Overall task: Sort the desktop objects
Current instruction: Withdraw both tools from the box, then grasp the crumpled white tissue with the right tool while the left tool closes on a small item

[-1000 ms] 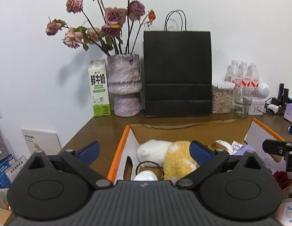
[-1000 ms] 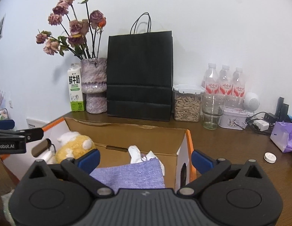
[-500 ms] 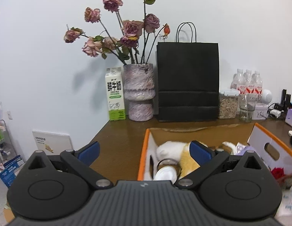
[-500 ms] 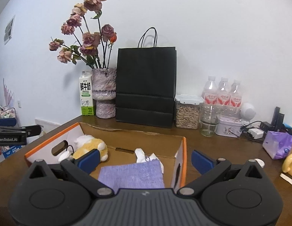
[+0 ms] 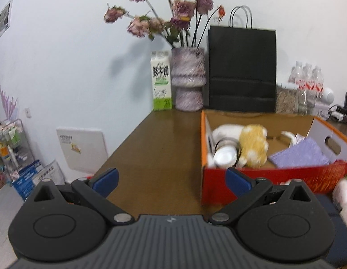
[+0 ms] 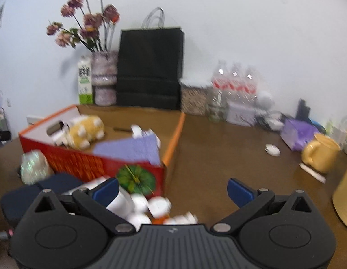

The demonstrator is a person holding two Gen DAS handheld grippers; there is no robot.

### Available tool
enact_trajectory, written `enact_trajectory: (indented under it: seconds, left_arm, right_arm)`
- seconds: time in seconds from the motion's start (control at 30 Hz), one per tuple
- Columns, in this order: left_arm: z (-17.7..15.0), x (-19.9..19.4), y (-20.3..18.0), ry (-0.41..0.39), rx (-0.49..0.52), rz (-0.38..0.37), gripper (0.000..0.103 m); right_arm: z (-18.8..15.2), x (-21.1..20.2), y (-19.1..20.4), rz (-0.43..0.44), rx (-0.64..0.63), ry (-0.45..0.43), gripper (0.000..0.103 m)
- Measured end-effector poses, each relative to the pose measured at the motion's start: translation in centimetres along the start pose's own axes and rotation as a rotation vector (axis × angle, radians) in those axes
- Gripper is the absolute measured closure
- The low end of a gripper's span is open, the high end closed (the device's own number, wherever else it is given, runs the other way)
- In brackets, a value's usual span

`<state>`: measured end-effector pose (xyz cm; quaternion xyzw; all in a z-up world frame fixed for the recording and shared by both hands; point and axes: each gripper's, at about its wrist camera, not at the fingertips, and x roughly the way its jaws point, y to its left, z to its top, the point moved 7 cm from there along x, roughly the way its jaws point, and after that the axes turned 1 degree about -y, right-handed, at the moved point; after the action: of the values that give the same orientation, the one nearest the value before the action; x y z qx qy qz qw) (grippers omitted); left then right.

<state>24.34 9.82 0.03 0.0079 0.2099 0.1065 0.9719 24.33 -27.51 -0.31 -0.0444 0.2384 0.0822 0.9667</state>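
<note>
A red and orange cardboard box (image 5: 252, 180) stands on the brown desk; it also shows in the right wrist view (image 6: 83, 163). Inside lie a yellow plush toy (image 5: 254, 143) (image 6: 87, 132), a purple cloth (image 5: 301, 154) (image 6: 131, 149) and a white cup (image 5: 226, 155). My left gripper (image 5: 171, 179) is open and empty, to the left of the box over bare desk. My right gripper (image 6: 173, 188) is open and empty, in front of the box's right corner. Several white items (image 6: 146, 208) and a green paper fan (image 6: 136, 178) lie just before it.
At the back stand a milk carton (image 5: 161, 80), a vase of dried roses (image 5: 188, 78), a black paper bag (image 5: 241, 69), a jar and water bottles (image 6: 235, 83). A yellow mug (image 6: 319, 154), a purple pouch (image 6: 299, 132) and a white disc (image 6: 272, 149) lie on the right.
Both grippers have pulled back and away from the box, the left swinging leftward and the right swinging rightward. Both stay open and empty.
</note>
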Motion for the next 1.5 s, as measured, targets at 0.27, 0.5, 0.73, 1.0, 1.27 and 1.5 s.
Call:
enact_trajectory:
  seconds: [0.27,0.5,0.73,1.0,1.27,1.5]
  left_arm:
    - [-3.0,-0.2,1.1,0.06,0.011,0.003,0.0]
    - [-4.1,0.4,0.1,0.08,0.015,-0.035,0.0]
    - [-4.6,1.7,-0.5,0.131,0.014,-0.043,0.0]
    - [-5.8,3.4,-0.4,0.259,-0.015,-0.071,0.0]
    - [-5.8,3.3,-0.3,0.258,-0.02,-0.08,0.0]
    - [-5.9,3.3,-0.3,0.259,-0.02,-0.08,0.0]
  right_arm:
    - [-4.7,0.7,-2.8,-0.059,0.029,0.106,0.0]
    - [-6.0,2.1,-3.2,-0.059,0.05,0.156,0.0]
    - [-6.1,3.1,-3.6,-0.045,0.086,0.193,0.0]
    - [-6.0,3.3,-3.6,-0.028,0.097,0.198,0.0]
    - [-5.9,3.5,-3.6,-0.033,0.1,0.198,0.0]
    - [-5.9,3.5,-3.6,-0.036,0.103,0.197,0.0]
